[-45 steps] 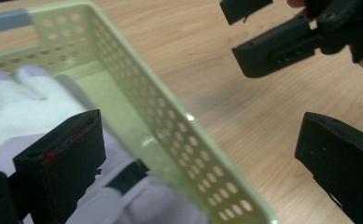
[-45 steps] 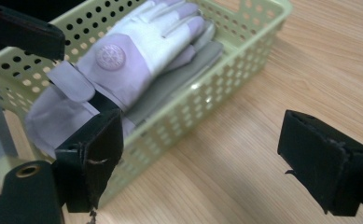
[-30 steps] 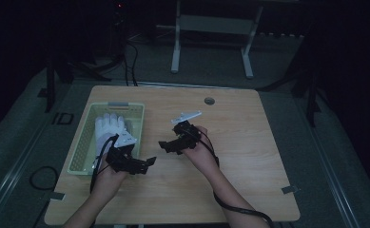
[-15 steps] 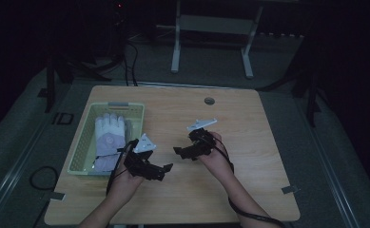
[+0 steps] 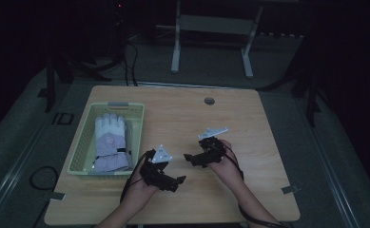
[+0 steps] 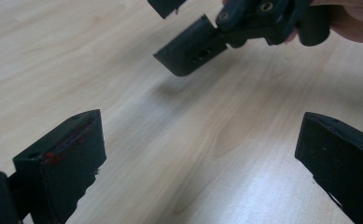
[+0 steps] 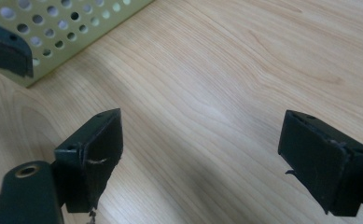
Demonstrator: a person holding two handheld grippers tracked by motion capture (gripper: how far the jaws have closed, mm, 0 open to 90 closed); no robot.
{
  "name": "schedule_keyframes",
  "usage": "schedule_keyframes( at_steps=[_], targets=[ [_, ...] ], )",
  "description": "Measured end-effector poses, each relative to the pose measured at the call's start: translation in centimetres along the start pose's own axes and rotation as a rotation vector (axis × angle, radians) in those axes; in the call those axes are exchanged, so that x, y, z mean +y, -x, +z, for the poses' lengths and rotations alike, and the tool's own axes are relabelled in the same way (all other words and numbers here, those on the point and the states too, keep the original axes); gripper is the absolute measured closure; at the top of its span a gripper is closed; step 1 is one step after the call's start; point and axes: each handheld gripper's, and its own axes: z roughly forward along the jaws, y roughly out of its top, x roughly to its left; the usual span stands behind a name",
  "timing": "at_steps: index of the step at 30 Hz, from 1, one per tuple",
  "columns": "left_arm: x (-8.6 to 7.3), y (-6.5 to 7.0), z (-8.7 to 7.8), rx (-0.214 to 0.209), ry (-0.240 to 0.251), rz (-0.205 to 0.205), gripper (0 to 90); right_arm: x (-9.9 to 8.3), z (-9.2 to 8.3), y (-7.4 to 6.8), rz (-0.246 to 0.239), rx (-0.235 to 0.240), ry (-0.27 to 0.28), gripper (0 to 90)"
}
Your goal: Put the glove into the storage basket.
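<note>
The glove (image 5: pixel 110 141), white and pale lilac, lies flat in the green perforated basket (image 5: pixel 140 124) at the left of the table (image 5: pixel 249 123), cuff toward the person. Nearest the person, the left gripper (image 5: pixel 177 181) hovers over bare wood just right of the basket's near corner, its jaws wide apart with nothing between them. A little farther in, the right gripper (image 5: pixel 188 157) hangs near it, its jaws likewise spread and empty, tips pointing toward the basket. The two tools sit close together; a careless swing toward the basket could knock one against the other. The basket looks light, so a jaw catching its rim may shove or tip it. Reaching the glove means coming over the wall; pinching only a loose fold could let it slip free.
</note>
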Motion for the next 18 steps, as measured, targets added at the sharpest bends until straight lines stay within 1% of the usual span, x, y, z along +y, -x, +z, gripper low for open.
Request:
schedule_keyframes(
  at_steps=[3, 4, 5, 6, 9, 10, 13, 14, 16, 17, 18],
  targets=[
    [-0.2, 0.2, 0.4, -0.007, -0.001, 0.000, 1.9, -0.8, 0.0, 0.4, 0.015, -0.003, 0.003, 13.9],
    [-0.4, 0.3, 0.9, -0.021, -0.002, -0.005, 1.9, -1.2, 0.0, 0.6, 0.021, -0.004, 0.008, 13.9],
    [-0.4, 0.3, 0.9, -0.021, -0.002, -0.005, 1.9, -1.4, -0.1, 0.7, 0.023, -0.002, 0.012, 13.9],
    [-0.6, 0.4, 1.4, -0.025, -0.013, -0.004, 1.9, -1.6, -0.1, 0.8, 0.027, -0.002, 0.013, 13.9],
    [-0.8, 0.4, 1.7, -0.029, -0.019, 0.001, 1.9, -2.1, -0.1, 1.1, 0.029, -0.004, 0.017, 13.9],
    [-1.1, 0.6, 2.1, -0.029, -0.020, 0.000, 1.9, -2.7, -0.1, 1.3, 0.018, -0.011, 0.018, 13.8],
    [-1.2, 0.6, 2.2, -0.028, -0.020, 0.002, 1.9, -3.2, -0.1, 1.6, 0.015, -0.016, 0.006, 13.6],
    [-1.5, 0.6, 2.7, -0.036, -0.025, -0.001, 1.9, -3.7, -0.2, 1.9, 0.022, -0.023, 0.004, 13.7],
    [-1.6, 0.6, 2.9, -0.033, -0.029, 0.002, 1.9, -4.1, -0.3, 2.1, 0.021, -0.029, 0.007, 13.7],
    [-1.7, 0.6, 3.0, -0.039, -0.029, 0.001, 1.9, -4.1, -0.3, 2.1, 0.021, -0.029, 0.007, 13.7],
    [-1.8, 0.6, 3.2, -0.043, -0.033, 0.002, 1.9, -4.5, -0.3, 2.3, 0.025, -0.032, 0.007, 13.7]
  ],
)
